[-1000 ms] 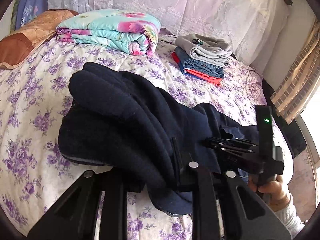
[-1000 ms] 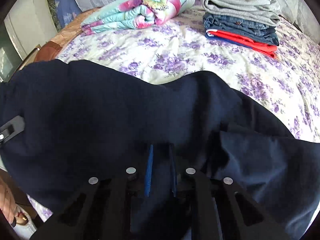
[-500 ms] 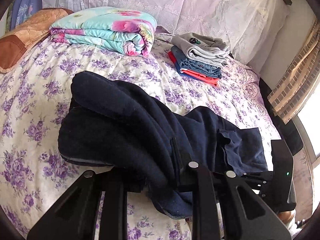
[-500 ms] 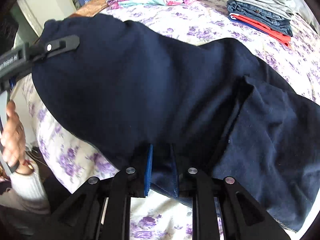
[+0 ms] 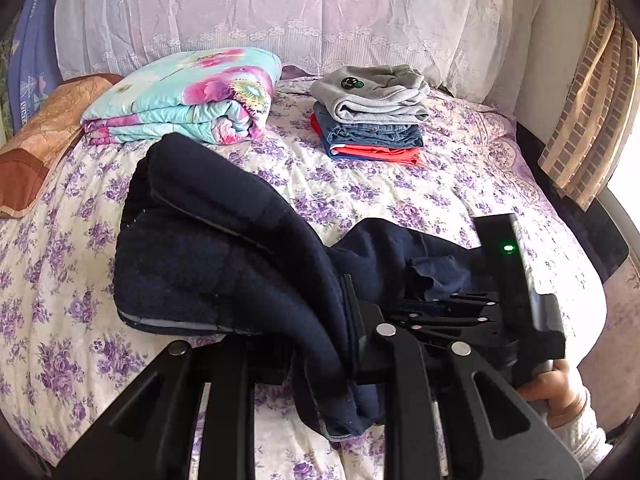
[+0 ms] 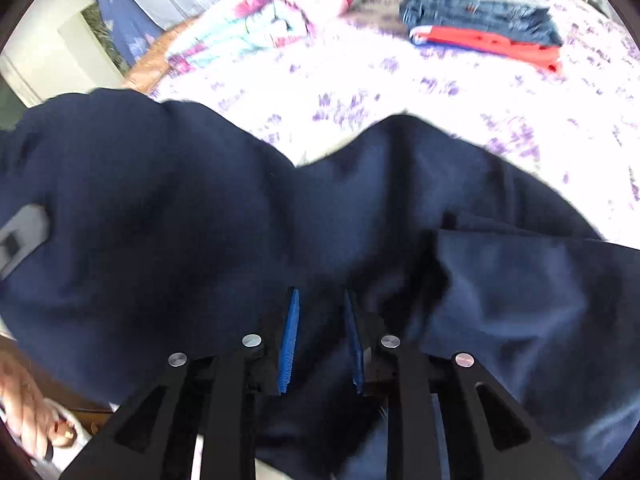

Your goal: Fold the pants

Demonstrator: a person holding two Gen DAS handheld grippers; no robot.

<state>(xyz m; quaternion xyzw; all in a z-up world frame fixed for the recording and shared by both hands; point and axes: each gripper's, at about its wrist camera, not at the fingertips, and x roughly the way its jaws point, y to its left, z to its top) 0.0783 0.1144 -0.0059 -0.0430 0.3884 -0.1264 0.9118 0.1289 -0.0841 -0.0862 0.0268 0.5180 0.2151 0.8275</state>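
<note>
Between the left gripper [image 5: 320, 344] fingers (pinching it) and the right gripper's [image 6: 320, 340] just-spreading pads, the navy pants [image 5: 224, 248] stretch crosswise.

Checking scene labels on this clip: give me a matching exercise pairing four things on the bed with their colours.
Things:
1. pants
2. top garment of the folded stack
3. bottom garment of the stack
4. folded quilt

Colours:
A. red-orange
B. turquoise with pink flowers
C. dark navy
D. grey

Pairs: 1-C, 2-D, 3-A, 4-B
</note>
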